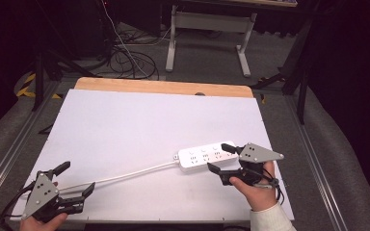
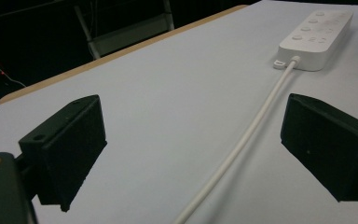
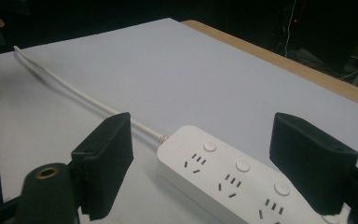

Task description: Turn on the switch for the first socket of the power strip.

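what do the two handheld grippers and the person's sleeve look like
Both the left gripper and the right gripper are black, each with two blocky, flat-faced black jaws and a grey three-cornered plate on top dotted with small holes. Dark cables trail from each near the hands. A round brass-coloured fitting sits at the base in each gripper view. The right hand comes out of a white ribbed sleeve cuff.

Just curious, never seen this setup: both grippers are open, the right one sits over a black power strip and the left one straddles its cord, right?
Not quite: the power strip is white, as the right gripper view shows. The rest holds: the right gripper and left gripper are open, and the cord runs between the left one's jaws.
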The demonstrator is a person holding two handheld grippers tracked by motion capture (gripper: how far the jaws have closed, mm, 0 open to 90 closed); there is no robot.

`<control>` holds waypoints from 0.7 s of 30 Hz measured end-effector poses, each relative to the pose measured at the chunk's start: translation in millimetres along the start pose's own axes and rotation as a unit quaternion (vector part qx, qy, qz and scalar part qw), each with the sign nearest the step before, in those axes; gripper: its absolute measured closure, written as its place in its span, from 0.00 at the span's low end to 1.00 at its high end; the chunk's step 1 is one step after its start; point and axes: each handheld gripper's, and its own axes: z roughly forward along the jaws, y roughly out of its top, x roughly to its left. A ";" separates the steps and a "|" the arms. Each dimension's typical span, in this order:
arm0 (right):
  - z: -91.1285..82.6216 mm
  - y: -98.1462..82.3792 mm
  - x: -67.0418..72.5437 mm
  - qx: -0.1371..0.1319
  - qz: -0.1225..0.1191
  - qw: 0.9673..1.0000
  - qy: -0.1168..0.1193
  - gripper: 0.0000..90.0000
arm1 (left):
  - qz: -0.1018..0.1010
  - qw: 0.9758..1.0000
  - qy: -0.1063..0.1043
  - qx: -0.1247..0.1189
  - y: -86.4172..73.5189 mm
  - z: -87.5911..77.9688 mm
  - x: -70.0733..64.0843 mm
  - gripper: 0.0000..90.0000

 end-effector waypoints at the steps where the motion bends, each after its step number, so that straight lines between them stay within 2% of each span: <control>1: 0.0 0.0 0.0 0.000 0.000 1.000 0.000 0.24 | -0.001 1.000 -0.001 0.000 0.0 0.2 -0.2 0.08; 12: 16.8 6.6 -5.9 0.008 0.001 1.000 0.005 0.24 | -0.004 1.000 -0.001 0.000 -0.3 0.7 -0.9 0.08; 21: 31.7 14.4 -6.2 0.014 -0.004 1.000 0.009 0.24 | 0.001 1.000 0.000 0.001 -0.3 0.8 -0.3 0.08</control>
